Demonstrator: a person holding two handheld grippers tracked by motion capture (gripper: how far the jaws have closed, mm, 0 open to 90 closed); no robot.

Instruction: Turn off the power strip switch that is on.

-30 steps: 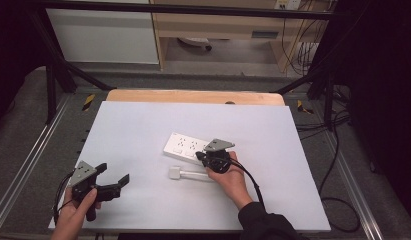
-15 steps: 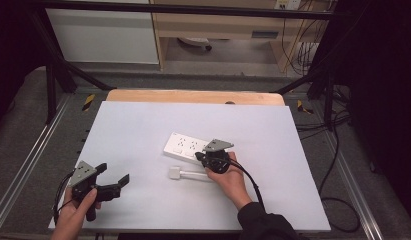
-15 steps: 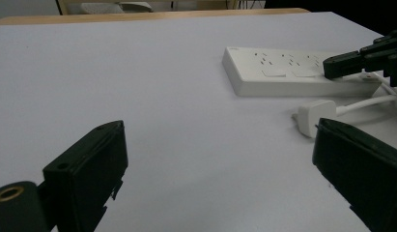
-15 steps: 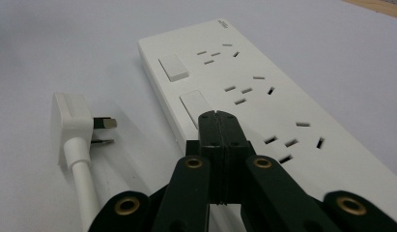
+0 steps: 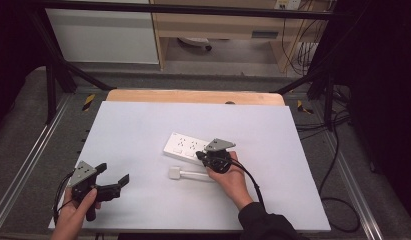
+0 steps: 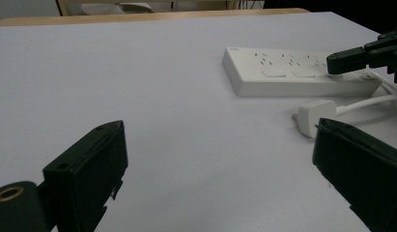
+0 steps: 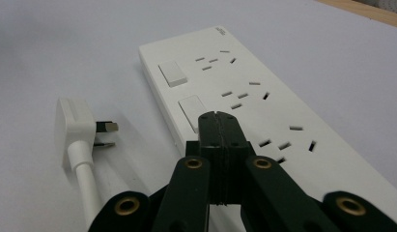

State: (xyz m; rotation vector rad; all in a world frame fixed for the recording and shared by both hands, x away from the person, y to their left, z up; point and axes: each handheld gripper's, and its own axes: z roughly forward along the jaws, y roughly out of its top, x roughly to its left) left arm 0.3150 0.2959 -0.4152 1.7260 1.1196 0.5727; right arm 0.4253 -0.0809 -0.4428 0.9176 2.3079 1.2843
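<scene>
A white power strip lies mid-table, with rocker switches and several sockets on top. A white plug on a white cable rests on the table just beside it, prongs bare and pointing at the strip. My right gripper is shut with nothing between the jaws, its tip over the strip's near end, by the second switch. My left gripper sits at the table's front left, jaws wide open and empty, aimed towards the strip.
The white table has a wooden strip along its far edge. Black frame bars and cables surround it, with metal rails at both sides. A white cabinet stands beyond.
</scene>
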